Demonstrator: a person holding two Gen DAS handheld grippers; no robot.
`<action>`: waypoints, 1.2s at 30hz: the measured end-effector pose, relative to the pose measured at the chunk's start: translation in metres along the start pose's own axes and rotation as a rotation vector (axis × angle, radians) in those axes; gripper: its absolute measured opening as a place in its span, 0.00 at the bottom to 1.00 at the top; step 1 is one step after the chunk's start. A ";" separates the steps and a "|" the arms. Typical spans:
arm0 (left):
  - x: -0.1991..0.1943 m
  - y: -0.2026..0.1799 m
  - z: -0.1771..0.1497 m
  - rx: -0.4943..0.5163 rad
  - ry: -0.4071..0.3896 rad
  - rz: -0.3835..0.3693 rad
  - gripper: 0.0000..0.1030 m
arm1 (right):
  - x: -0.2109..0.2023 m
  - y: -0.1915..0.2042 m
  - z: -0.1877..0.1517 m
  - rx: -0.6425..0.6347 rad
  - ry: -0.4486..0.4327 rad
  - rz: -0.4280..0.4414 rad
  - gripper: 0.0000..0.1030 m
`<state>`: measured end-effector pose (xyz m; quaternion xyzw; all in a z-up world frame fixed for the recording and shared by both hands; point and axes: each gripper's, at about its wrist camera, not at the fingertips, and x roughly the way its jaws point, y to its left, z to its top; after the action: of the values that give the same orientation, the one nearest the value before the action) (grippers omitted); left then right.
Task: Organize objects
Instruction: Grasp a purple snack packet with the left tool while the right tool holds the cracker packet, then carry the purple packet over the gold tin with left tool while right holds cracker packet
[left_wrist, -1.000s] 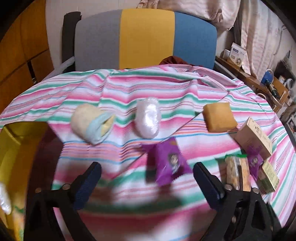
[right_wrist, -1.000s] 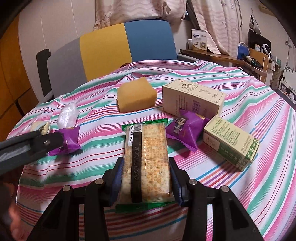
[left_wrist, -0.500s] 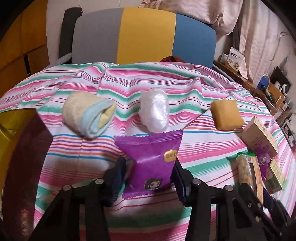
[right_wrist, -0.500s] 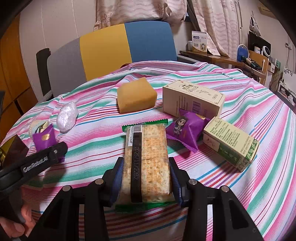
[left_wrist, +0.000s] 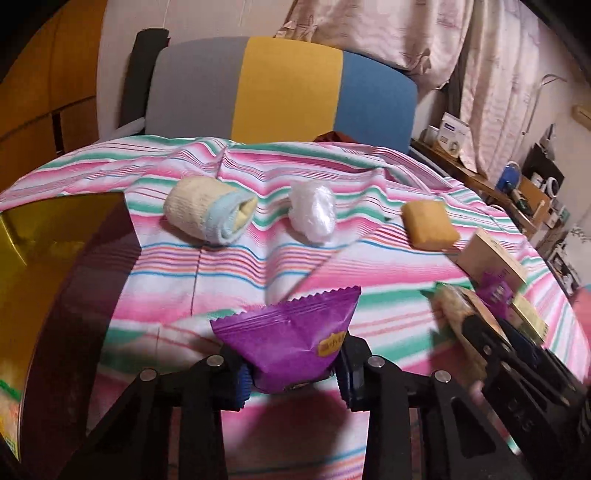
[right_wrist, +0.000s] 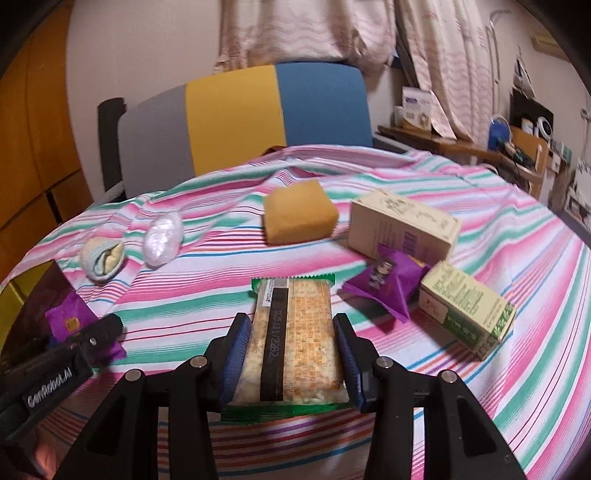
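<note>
Lower centre of the left wrist view: left gripper (left_wrist: 293, 371), jaws just closing, clenched on a light, crinkly, slippery purple snack packet (left_wrist: 291, 341), best pinched mid-body; right view, lower centre: right gripper (right_wrist: 291, 360) clamped across a brittle cracker pack (right_wrist: 293, 343).

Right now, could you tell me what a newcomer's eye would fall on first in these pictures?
Probably the bright striped tablecloth and the two loaded grippers. The left gripper, whose jaws have just been closing, pinches a purple snack packet near the table's left edge; the right gripper clamps a cracker pack at the table's middle.
</note>
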<state>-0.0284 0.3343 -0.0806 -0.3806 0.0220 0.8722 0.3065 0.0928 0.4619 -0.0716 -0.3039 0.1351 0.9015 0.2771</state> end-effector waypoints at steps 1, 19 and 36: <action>-0.002 0.002 -0.002 -0.006 -0.002 -0.009 0.35 | -0.001 0.003 0.000 -0.012 -0.007 0.005 0.45; -0.022 0.017 -0.022 -0.063 0.002 -0.049 0.35 | 0.002 0.024 0.001 -0.110 0.008 0.056 0.58; -0.048 0.018 -0.035 -0.020 -0.038 -0.083 0.35 | 0.006 0.012 -0.001 -0.056 0.038 0.049 0.44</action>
<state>0.0102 0.2853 -0.0763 -0.3674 -0.0087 0.8660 0.3390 0.0820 0.4538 -0.0756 -0.3251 0.1221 0.9055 0.2438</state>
